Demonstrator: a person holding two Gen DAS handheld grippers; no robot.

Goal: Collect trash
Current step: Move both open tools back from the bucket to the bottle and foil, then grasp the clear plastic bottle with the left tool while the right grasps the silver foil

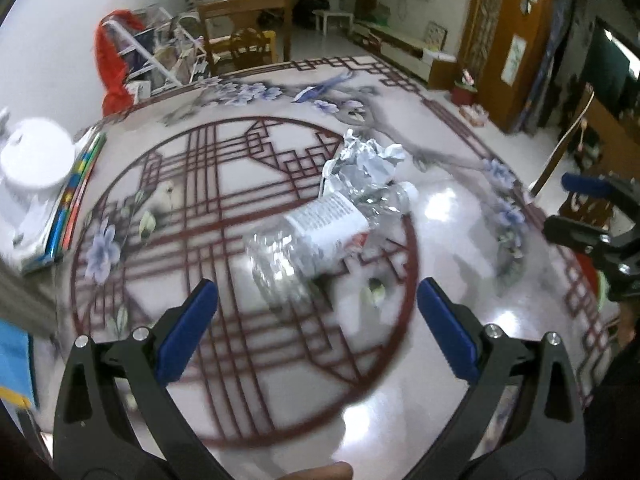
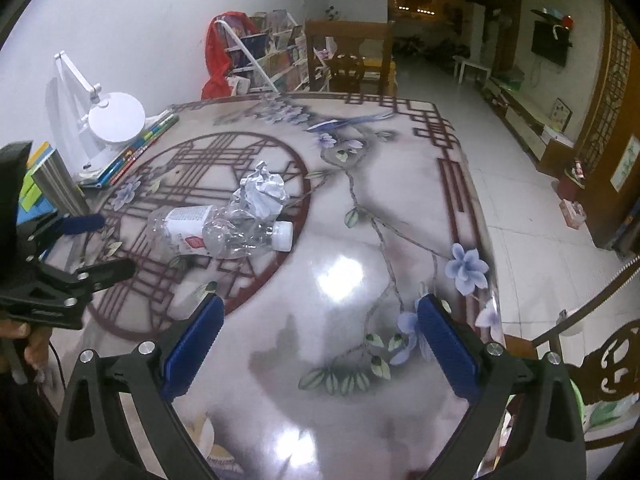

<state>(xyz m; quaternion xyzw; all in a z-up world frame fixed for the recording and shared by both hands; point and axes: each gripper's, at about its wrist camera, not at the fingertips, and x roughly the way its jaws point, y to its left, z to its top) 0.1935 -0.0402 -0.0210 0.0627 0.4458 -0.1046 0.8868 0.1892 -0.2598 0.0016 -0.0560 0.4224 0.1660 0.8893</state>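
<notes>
- The left gripper [image 1: 318, 304] has its blue-padded fingers [image 1: 188, 330] spread wide apart with nothing between them, held above the table [image 1: 460, 360].
- Just ahead of those fingers lies a crushed clear plastic bottle [image 1: 316, 236] on its side, with a white label and a white cap at its far end; it rests on the table inside the round red lattice pattern.
- Touching the far end of the bottle is a ball of crumpled paper [image 1: 366, 162], also on the table.
- The right gripper [image 2: 320, 328] also has its fingers [image 2: 446, 346] wide apart and empty, over the near part of the table where blue flowers are printed.
- From the right wrist view, the bottle [image 2: 218, 232] and the paper [image 2: 264, 192] are well ahead and to the left of the right gripper, and the left gripper [image 2: 90, 246] sits just beside the bottle's base end.
- At the table's left edge a white desk lamp [image 2: 114, 120] stands on a stack of colourful books [image 2: 136, 148].
- Beyond the table are a white book rack [image 2: 264, 56] with something red draped on it, and a wooden chair [image 2: 348, 60].
</notes>
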